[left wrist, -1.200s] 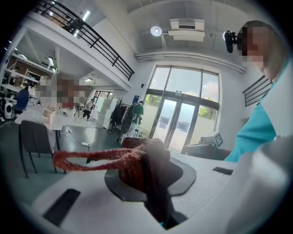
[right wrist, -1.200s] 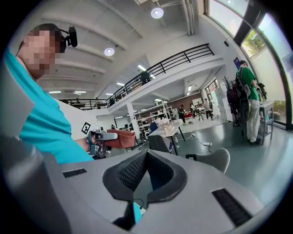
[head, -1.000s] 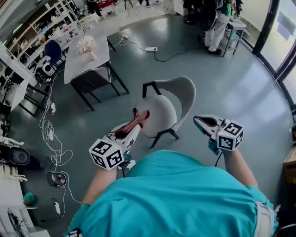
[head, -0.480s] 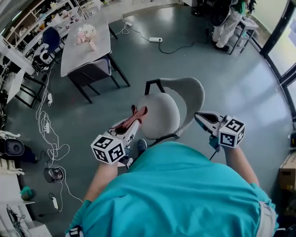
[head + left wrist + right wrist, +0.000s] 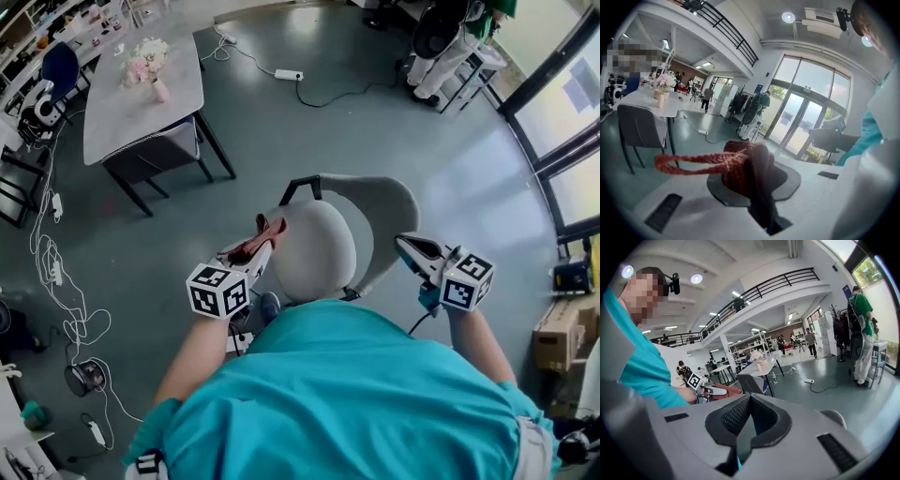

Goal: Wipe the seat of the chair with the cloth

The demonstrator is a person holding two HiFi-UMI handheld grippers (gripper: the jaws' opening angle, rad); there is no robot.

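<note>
Head view: above the person, facing steeply down on the left claw, right claw and chair between them. Left and right gripper views: close behind own jaws, facing outward. Right gripper view and head view share the left claw and the bench beyond it.

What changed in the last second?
The person stepped closer, bringing the left gripper and its red cloth up to the left edge of the chair seat. It stays shut on the cloth; the right gripper stays shut and empty beside the backrest.
</note>
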